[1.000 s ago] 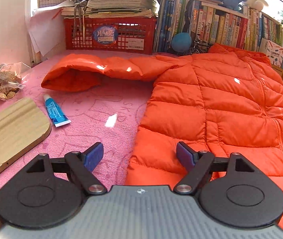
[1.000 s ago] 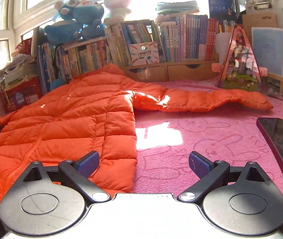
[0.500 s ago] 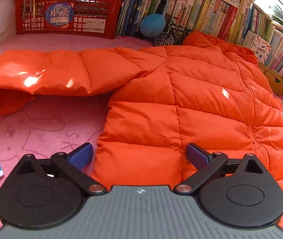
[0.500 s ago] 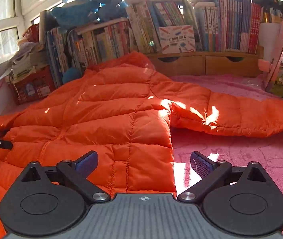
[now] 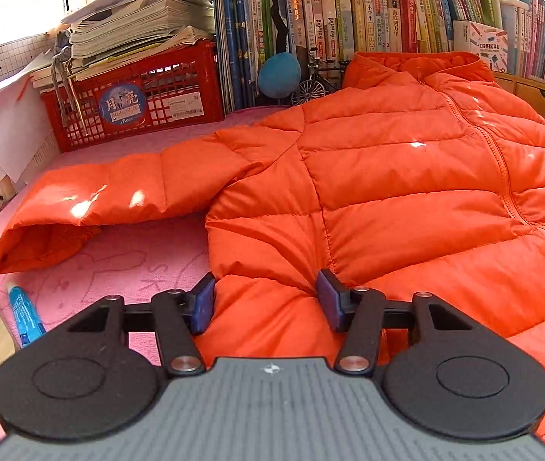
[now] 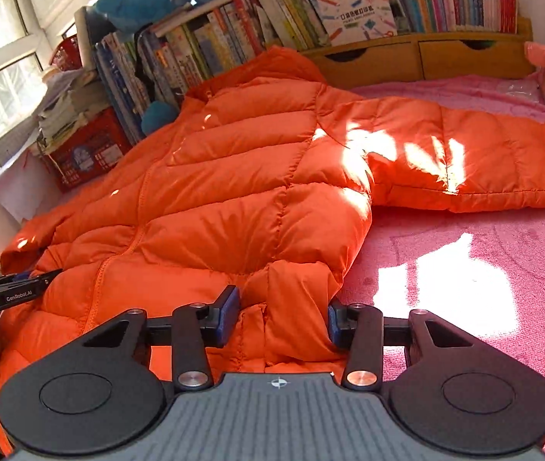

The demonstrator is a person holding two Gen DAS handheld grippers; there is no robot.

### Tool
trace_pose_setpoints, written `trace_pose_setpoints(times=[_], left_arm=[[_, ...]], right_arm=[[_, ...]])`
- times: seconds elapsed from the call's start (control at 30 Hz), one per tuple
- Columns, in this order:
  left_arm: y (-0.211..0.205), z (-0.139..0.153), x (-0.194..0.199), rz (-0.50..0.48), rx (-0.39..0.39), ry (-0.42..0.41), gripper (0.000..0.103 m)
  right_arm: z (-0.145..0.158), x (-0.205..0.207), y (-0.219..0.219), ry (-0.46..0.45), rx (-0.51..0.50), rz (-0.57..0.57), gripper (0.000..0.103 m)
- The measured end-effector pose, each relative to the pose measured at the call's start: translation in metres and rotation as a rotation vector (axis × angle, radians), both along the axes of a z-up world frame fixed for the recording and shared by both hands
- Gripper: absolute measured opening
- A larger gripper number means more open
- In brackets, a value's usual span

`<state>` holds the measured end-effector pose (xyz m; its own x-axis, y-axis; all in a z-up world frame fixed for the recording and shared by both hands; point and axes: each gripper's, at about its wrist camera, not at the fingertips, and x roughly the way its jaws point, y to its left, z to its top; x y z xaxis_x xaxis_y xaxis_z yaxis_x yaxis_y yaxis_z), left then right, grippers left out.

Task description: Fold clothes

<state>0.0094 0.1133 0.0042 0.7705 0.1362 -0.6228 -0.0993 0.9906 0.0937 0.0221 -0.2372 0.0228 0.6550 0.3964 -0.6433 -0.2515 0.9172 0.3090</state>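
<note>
Grippers, left (image 5: pixel 265 304) and right (image 6: pixel 283 320), having just closed, pinch the jacket (image 5: pixel 387 199) hem; lift both corners evenly toward its collar.

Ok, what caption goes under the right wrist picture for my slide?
Right tool pinching the hem corner of an orange puffer jacket spread on a pink blanket.

The quilted puffer jacket (image 5: pixel 387 192) is bright orange; the towelling bench cover (image 6: pixel 464 276) is pink with rabbit outlines.
</note>
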Motion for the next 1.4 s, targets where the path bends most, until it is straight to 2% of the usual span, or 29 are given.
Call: trace_pose_setpoints(times=[0.1, 0.2, 0.3, 0.33, 0.37, 0.43, 0.53, 0.63, 0.7, 0.77, 0.8, 0.87, 1.0, 1.03, 1.1, 1.13, 1.17, 1.2, 1.3, 1.37, 1.4], left_arm=[[0.004, 0.007, -0.007, -0.002, -0.024, 0.014, 0.054], [0.014, 0.026, 0.001, -0.014, -0.105, 0.019, 0.053], [0.009, 0.049, 0.024, -0.067, -0.172, -0.015, 0.061], [0.003, 0.054, 0.031, -0.090, -0.187, -0.032, 0.063], [-0.006, 0.057, 0.039, -0.119, -0.192, -0.054, 0.063], [-0.025, 0.057, 0.054, -0.164, -0.207, -0.070, 0.064], [-0.050, 0.043, 0.072, -0.221, -0.232, -0.039, 0.064], [-0.062, 0.016, 0.078, -0.228, -0.204, -0.004, 0.068], [-0.066, 0.006, 0.071, -0.248, -0.182, -0.031, 0.074], [-0.069, 0.001, 0.069, -0.269, -0.171, -0.032, 0.083], [-0.070, 0.000, 0.069, -0.279, -0.172, -0.026, 0.085], [-0.067, -0.003, 0.071, -0.287, -0.195, -0.015, 0.087], [-0.064, -0.007, 0.072, -0.294, -0.214, -0.011, 0.089], [-0.064, -0.007, 0.072, -0.296, -0.215, -0.010, 0.089], [-0.063, -0.008, 0.071, -0.299, -0.223, -0.011, 0.091], [-0.062, -0.008, 0.071, -0.301, -0.232, -0.012, 0.093], [-0.061, -0.008, 0.071, -0.303, -0.241, -0.013, 0.093], [-0.060, -0.008, 0.071, -0.304, -0.249, -0.014, 0.093], [-0.056, -0.008, 0.071, -0.308, -0.275, -0.017, 0.093], [-0.054, -0.008, 0.071, -0.308, -0.284, -0.018, 0.093], [-0.054, -0.008, 0.071, -0.307, -0.285, -0.019, 0.093]], right_arm=[[0.006, -0.011, -0.001, 0.002, -0.038, 0.037, 0.046], [0.022, -0.010, -0.008, -0.004, -0.068, 0.013, 0.058], [0.057, 0.012, -0.006, -0.139, -0.137, -0.018, 0.079], [0.069, 0.020, -0.004, -0.191, -0.162, -0.028, 0.090], [0.080, 0.029, -0.003, -0.243, -0.188, -0.038, 0.095], [0.096, 0.061, 0.008, -0.311, -0.221, -0.049, 0.097], [0.112, 0.121, 0.028, -0.376, -0.252, -0.062, 0.098], [0.114, 0.187, 0.044, -0.363, -0.227, -0.080, 0.098], [0.109, 0.224, 0.065, -0.358, -0.257, -0.061, 0.099], [0.099, 0.257, 0.092, -0.357, -0.339, -0.026, 0.099], [0.092, 0.270, 0.109, -0.360, -0.398, -0.001, 0.099], [0.077, 0.294, 0.141, -0.362, -0.511, 0.047, 0.099], [0.048, 0.331, 0.189, -0.328, -0.669, 0.134, 0.099], [0.041, 0.338, 0.196, -0.297, -0.686, 0.154, 0.095], [0.028, 0.351, 0.208, -0.237, -0.721, 0.188, 0.056], [0.023, 0.352, 0.211, -0.226, -0.740, 0.177, 0.017], [0.023, 0.349, 0.213, -0.255, -0.754, 0.148, 0.010], [0.027, 0.341, 0.214, -0.329, -0.757, 0.119, 0.009], [0.056, 0.291, 0.211, -0.688, -0.741, -0.036, 0.009], [0.077, 0.239, 0.202, -0.956, -0.655, -0.121, 0.009], [0.082, 0.217, 0.197, -1.056, -0.621, -0.121, 0.009]])
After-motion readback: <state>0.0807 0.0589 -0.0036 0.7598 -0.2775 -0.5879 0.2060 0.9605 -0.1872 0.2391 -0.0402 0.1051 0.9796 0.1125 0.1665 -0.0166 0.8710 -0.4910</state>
